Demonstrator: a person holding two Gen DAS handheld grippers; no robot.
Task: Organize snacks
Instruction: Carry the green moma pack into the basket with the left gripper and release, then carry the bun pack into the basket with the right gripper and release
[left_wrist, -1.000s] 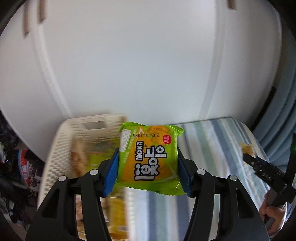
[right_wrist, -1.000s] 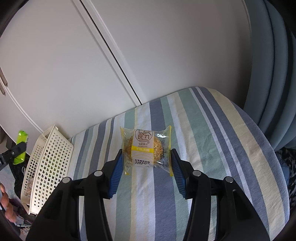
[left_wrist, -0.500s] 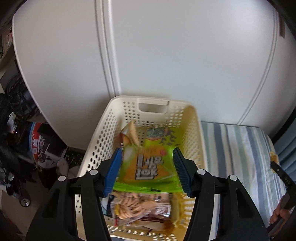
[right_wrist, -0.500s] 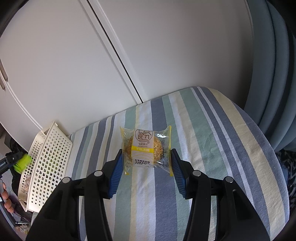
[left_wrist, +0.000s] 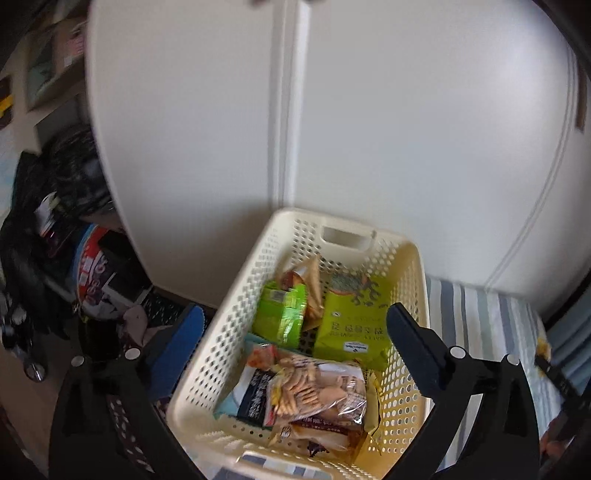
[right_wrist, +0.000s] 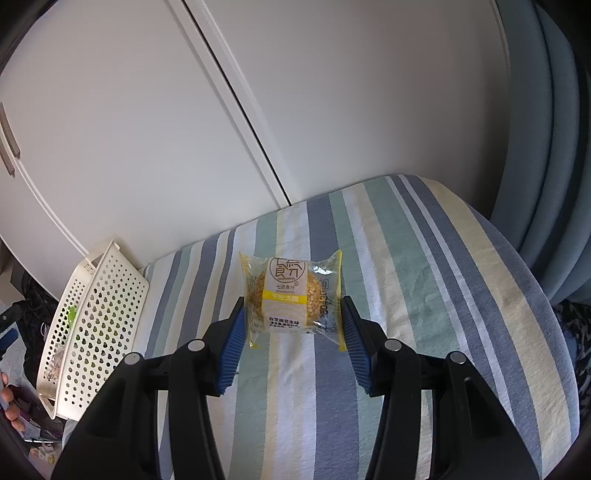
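Observation:
My left gripper (left_wrist: 295, 325) hangs open and wide above the cream perforated basket (left_wrist: 229, 332), with nothing between its fingers. A bright green snack packet (left_wrist: 282, 317) lies inside the basket among an olive-green packet (left_wrist: 351, 332), a clear bag of crackers (left_wrist: 317, 387) and other snacks. My right gripper (right_wrist: 293, 332) is shut on a clear-wrapped sesame ball snack (right_wrist: 291, 291), held upright above the striped bed cover (right_wrist: 424, 277). The basket (right_wrist: 99, 314) stands at the cover's far left edge in the right wrist view.
White wardrobe doors (right_wrist: 166, 129) rise right behind the basket and bed. A blue curtain (right_wrist: 546, 147) hangs at the right. Dark bags and clutter (left_wrist: 74, 258) fill the floor left of the basket. A hand (right_wrist: 7, 406) shows at the left edge.
My left gripper carried the green packet over the basket, opened and let it go; the packet now lies in the basket. The right gripper has stayed still with its snack.

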